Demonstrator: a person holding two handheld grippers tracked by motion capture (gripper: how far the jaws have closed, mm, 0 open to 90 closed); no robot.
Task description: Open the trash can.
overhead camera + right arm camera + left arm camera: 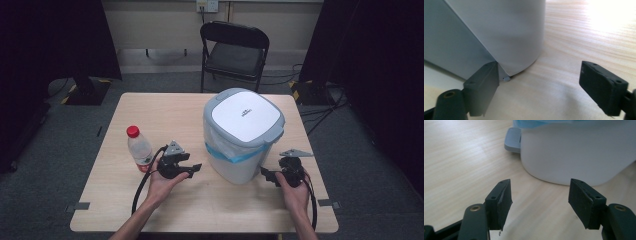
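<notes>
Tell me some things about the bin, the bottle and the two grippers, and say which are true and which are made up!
1. The white bin has its lid shut. True.
2. The bottle has a blue cap. False: its cap is red.
3. The left gripper is open with nothing between its fingers. True.
4. The right gripper is squeezing the bottle. False: it is open beside the bin, and the bottle stands across the table.
5. The bottle lies on its side. False: it stands upright.
</notes>
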